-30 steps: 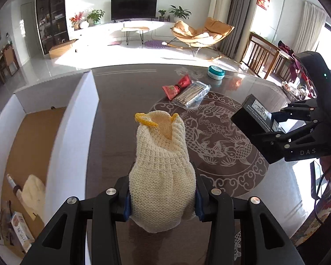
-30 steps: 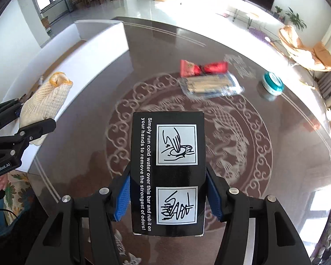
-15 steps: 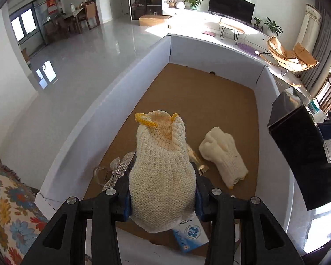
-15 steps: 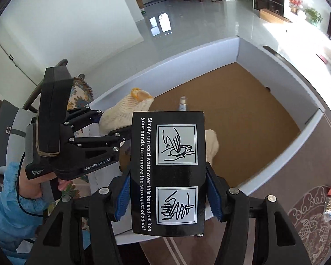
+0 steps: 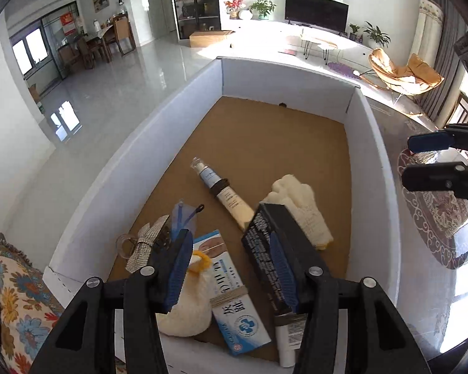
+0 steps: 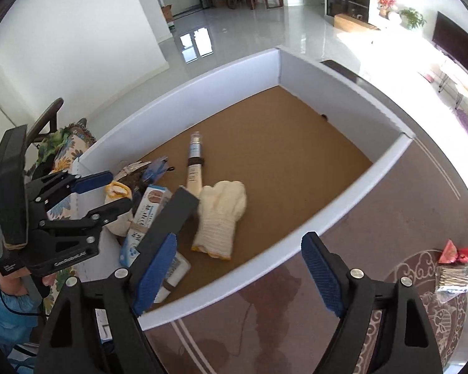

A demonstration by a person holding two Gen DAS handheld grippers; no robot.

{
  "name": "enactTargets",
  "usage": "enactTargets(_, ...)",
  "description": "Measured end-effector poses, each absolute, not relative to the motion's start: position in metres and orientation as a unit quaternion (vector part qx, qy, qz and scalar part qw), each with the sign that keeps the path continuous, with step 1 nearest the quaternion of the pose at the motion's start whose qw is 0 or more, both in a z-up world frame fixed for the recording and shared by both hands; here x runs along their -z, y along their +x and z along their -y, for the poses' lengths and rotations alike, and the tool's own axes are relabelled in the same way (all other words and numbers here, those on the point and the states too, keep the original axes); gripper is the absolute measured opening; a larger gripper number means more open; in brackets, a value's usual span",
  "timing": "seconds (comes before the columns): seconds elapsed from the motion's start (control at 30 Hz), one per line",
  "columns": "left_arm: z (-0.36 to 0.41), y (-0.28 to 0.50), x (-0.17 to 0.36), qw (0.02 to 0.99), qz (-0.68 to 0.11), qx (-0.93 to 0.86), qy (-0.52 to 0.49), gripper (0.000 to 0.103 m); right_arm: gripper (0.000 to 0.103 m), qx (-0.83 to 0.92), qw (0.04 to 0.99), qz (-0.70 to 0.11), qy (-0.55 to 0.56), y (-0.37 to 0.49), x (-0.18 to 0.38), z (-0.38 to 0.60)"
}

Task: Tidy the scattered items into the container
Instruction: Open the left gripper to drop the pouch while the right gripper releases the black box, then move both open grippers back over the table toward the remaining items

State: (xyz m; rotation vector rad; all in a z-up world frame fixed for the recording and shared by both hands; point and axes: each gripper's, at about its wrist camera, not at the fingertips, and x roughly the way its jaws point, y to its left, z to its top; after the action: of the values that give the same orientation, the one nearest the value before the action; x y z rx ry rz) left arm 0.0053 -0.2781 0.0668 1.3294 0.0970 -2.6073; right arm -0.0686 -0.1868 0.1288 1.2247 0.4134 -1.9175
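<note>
Lying in the box (image 5: 134, 168), the glove (image 5: 187, 308) sits below the just-opened left tongs (image 5: 231, 268).

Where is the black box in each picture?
Left wrist: the black box is low and centre-right, behind the left gripper's right finger.
Right wrist: the black box is left of centre, above the right gripper's left pad.
Shared landmark: the cream knitted glove lies beside it.
</note>
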Motion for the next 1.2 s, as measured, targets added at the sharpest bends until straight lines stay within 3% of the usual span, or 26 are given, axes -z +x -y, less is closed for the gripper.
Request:
enactTargets(0.03, 0.263, 0.004, -0.075, 0.092, -0.025, 0.893, 0.44, 0.067, 0.089, 0.771, 0.386, -0.159, 0.48, -0.077, -0.131, 0.164)
enactTargets(0.1, 0.226, 0.003, -0.09, 0.06, -0.008, 0.91, 0.41, 0.092, 0.092, 0.797, 0.347, -0.15, 0.472, -0.092, -0.133, 0.115)
enactTargets(0.2, 0.163, 0.001, -0.099, -0.004, 0.017, 0.926, 0.377, 0.103, 0.094, 0.832, 0.274, -0.134, 0.464, -0.109, -0.112, 0.035)
enactTargets(0.4, 0.05, -0.038, -0.029, -0.091, 0.051, 0.899, 0.426, 0.103, 0.094, 0.859, 0.17, -0.121, 0.468, -0.093, -0.041, -0.097)
enactTargets(0.67, -0.01, -0.103, 0.047, -0.062, 0.033, 0.895, 0.44, 0.103, 0.094, 0.887, 0.105, -0.088, 0.442, -0.057, -0.001, -0.145)
enactTargets(0.9, -0.018, -0.124, 0.061, -0.052, 0.038, 0.898, 0.436, 0.103, 0.095, 0.891, 0.099, -0.093, 0.434, -0.059, 0.007, -0.144)
enactTargets(1.0, -0.016, -0.128, 0.064, -0.061, 0.02, 0.895, 0.442, 0.103, 0.103, 0.891, 0.079, -0.089, 0.439, -0.062, 0.01, -0.144)
enactTargets(1.2, -0.012, -0.126, 0.067, -0.045, 0.015, 0.89, 0.454, 0.103, 0.103, 0.888, 0.08, -0.07, 0.447, -0.062, 0.011, -0.15)
